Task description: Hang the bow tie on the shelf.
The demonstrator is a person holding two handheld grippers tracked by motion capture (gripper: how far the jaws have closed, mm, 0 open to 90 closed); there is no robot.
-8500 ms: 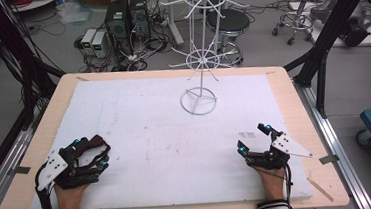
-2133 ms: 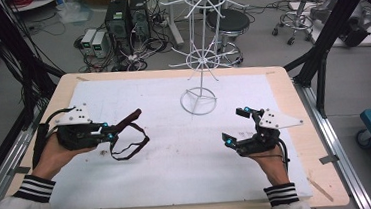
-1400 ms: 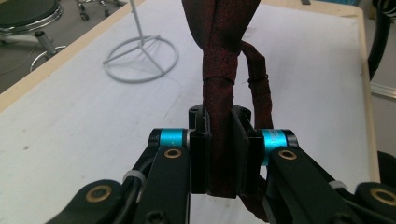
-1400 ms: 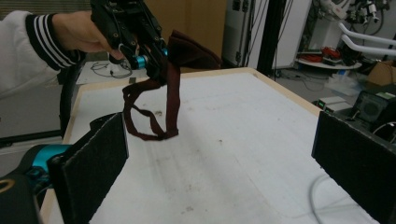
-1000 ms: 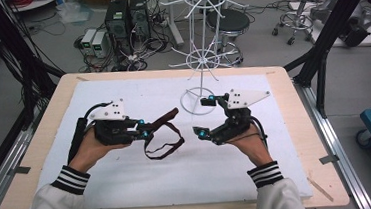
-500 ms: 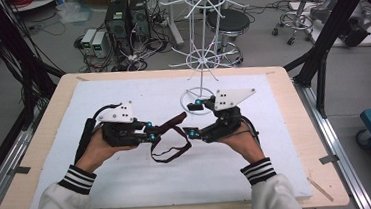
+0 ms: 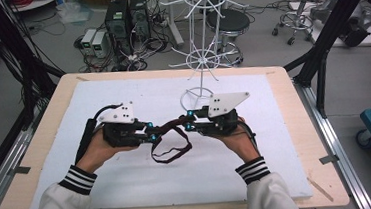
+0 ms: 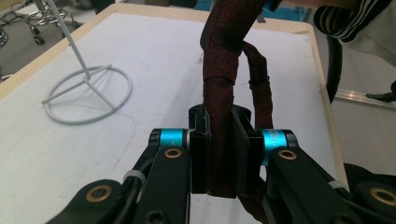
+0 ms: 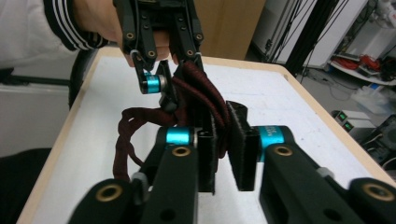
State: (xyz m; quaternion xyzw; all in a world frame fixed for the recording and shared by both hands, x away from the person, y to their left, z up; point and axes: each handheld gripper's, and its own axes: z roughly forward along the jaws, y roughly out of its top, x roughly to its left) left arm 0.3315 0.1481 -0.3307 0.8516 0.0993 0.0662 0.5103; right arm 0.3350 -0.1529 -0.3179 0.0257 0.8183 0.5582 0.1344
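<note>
Over the middle of the table, above its white mat, the two grippers face each other with a dark red strap strung between them. The left gripper has its jaws clamped tight on one end of the strap. The right gripper has just been closing; the strap runs between its jaws, pressed against one pad, with a narrow gap at the other. The strap's loop hangs down toward the mat, near the white wire stand by the far edge
</note>
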